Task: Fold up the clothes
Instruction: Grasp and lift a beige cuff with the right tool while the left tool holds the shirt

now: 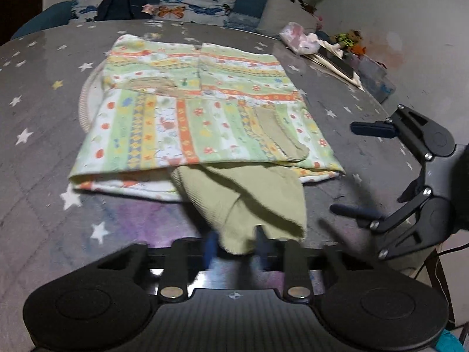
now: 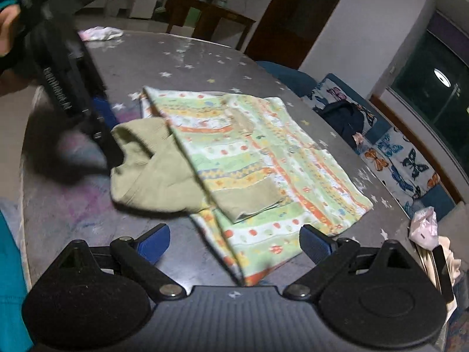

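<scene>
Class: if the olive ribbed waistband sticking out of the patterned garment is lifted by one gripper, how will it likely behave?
The waistband will probably flop and drape: it already lies crumpled. It likely drags the garment along, being attached. The left gripper seems closed on it.

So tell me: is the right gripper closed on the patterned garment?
No, the right gripper is wide open above the patterned garment.
</scene>
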A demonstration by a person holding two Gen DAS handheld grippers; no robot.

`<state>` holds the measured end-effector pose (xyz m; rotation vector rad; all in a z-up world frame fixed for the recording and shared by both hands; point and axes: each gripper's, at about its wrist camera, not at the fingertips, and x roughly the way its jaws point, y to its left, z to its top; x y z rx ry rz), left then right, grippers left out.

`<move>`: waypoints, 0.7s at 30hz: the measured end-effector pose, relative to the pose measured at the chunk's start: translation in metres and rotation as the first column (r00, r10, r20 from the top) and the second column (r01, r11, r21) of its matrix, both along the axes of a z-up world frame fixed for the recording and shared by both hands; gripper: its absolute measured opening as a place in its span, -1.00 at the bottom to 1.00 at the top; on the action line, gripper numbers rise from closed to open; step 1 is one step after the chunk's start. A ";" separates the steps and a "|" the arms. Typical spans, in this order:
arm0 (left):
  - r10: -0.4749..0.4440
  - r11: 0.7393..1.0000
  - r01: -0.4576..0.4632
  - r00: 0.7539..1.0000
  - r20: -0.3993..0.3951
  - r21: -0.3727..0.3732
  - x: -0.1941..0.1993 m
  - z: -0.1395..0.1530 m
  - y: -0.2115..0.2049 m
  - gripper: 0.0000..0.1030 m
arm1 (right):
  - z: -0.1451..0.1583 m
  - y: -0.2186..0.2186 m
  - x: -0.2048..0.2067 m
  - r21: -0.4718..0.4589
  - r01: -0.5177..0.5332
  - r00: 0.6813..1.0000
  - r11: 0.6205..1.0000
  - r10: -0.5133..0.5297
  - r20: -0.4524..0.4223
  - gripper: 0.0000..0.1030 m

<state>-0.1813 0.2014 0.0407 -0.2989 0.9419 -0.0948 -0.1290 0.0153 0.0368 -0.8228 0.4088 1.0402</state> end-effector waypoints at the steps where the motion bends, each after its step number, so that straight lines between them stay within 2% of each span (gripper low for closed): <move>1: -0.009 1.000 0.009 1.000 0.016 -0.007 0.002 0.005 0.000 -0.72 | -0.002 -0.001 -0.003 -0.002 -0.009 1.000 1.000 0.009 0.004 0.87; 2: -0.019 1.000 0.019 0.999 0.036 -0.013 0.003 0.011 0.001 -0.82 | -0.004 -0.001 -0.005 -0.003 -0.018 1.000 1.000 0.018 0.008 0.85; 4: -0.025 0.999 0.027 0.996 0.081 -0.023 0.005 0.025 0.005 -0.84 | -0.007 0.001 -0.008 -0.003 -0.034 0.999 0.999 0.034 0.017 0.84; 10: -0.009 0.997 0.023 0.985 0.173 -0.080 0.025 0.054 0.020 -0.89 | -0.016 0.018 -0.006 0.036 -0.052 0.999 0.998 0.051 0.020 0.66; 13: -0.006 0.994 0.028 0.980 0.197 -0.107 0.038 0.060 0.028 -0.89 | -0.017 0.029 0.001 0.074 -0.049 0.999 0.996 0.050 -0.012 0.46; 15: -0.011 0.993 0.035 0.980 0.200 -0.115 0.044 0.061 0.030 -0.89 | -0.016 0.037 0.009 0.096 -0.034 0.998 0.995 0.039 -0.050 0.14; 16: -0.027 0.992 0.050 0.979 0.201 -0.112 0.046 0.060 0.030 -0.89 | -0.016 0.041 0.013 0.104 -0.017 0.997 0.994 0.025 -0.075 0.07; 17: -0.033 0.993 0.055 0.980 0.199 -0.103 0.046 0.059 0.031 -0.88 | -0.014 0.043 0.020 0.110 0.002 0.993 0.994 0.010 -0.115 -0.14; 18: -0.039 0.994 0.059 0.980 0.196 -0.093 0.046 0.058 0.032 -0.82 | -0.012 0.045 0.027 0.116 0.024 0.986 0.993 -0.005 -0.164 -0.44; 20: -0.063 0.995 0.078 0.977 0.204 -0.064 0.038 0.057 0.035 -0.77 | -0.007 0.046 0.042 0.128 0.069 0.966 0.989 -0.035 -0.255 -0.62; 21: -0.075 0.995 0.087 0.975 0.208 -0.049 0.033 0.056 0.037 -0.57 | -0.003 0.044 0.049 0.140 0.089 0.956 0.986 -0.045 -0.290 -0.70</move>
